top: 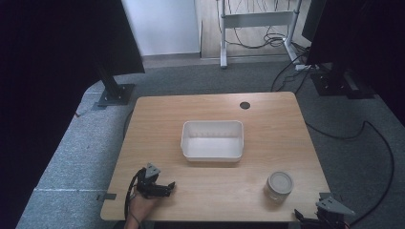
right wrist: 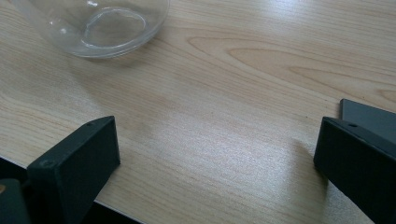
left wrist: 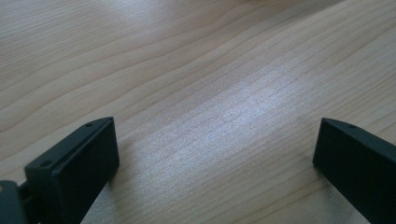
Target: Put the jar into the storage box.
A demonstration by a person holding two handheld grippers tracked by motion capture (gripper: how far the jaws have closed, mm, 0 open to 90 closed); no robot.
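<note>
Right gripper (top: 313,217) sat jaws wide apart at table (top: 267,114) edge near glass jar (top: 279,187); left gripper (top: 165,187) also spread, empty.

A: Where did the high view look from?
B: From above the near edge, forward and down over the whole light wooden table (top: 267,114).
A: And the gripper views?
B: Both sat low, close to the tabletop. The right one faced the clear glass jar (right wrist: 93,25), which the high view shared (top: 279,186).
</note>
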